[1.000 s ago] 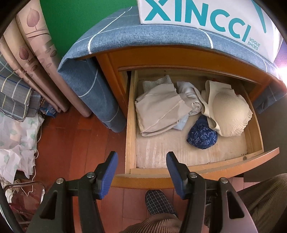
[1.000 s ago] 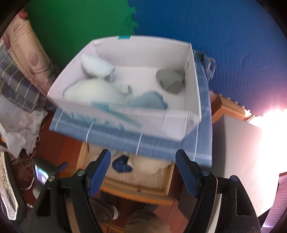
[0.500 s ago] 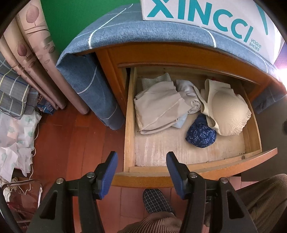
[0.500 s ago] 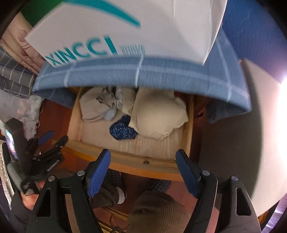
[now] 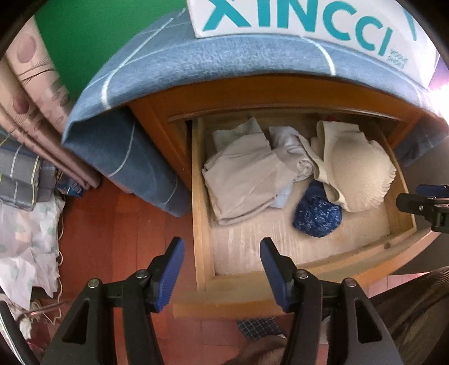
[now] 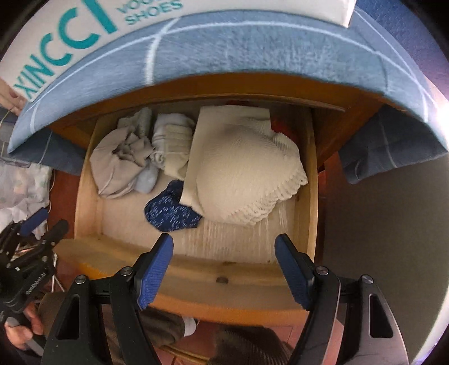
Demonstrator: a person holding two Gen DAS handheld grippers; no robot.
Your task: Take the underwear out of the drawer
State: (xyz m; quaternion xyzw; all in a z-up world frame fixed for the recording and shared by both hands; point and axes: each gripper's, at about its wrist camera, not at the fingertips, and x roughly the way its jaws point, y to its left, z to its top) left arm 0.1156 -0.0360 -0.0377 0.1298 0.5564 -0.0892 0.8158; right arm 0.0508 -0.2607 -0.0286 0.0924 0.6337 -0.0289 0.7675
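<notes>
An open wooden drawer (image 5: 202, 230) (image 6: 311, 202) holds underwear: a cream lace-edged bra (image 5: 356, 174) (image 6: 247, 174) at the right, a balled blue speckled piece (image 5: 317, 216) (image 6: 171, 213) in the middle, and crumpled beige and pale pieces (image 5: 244, 179) (image 6: 118, 165) at the left. My left gripper (image 5: 221, 252) hangs open above the drawer's front left corner, nothing between its fingers. My right gripper (image 6: 224, 247) (image 5: 426, 199) hovers open above the drawer's front edge, near the bra and the blue piece, touching neither.
A blue checked cloth (image 5: 224, 64) (image 6: 266, 42) drapes the cabinet top, with a white XINCCI shoe box (image 5: 308, 22) (image 6: 70, 31) on it. Folded fabrics and a plastic bag (image 5: 31, 224) crowd the red wooden floor at left. The person's legs and slipper (image 5: 261, 328) are below.
My right gripper has dropped from above the shoe box down to just over the drawer's front. The left gripper stayed nearly in place, rolling slightly.
</notes>
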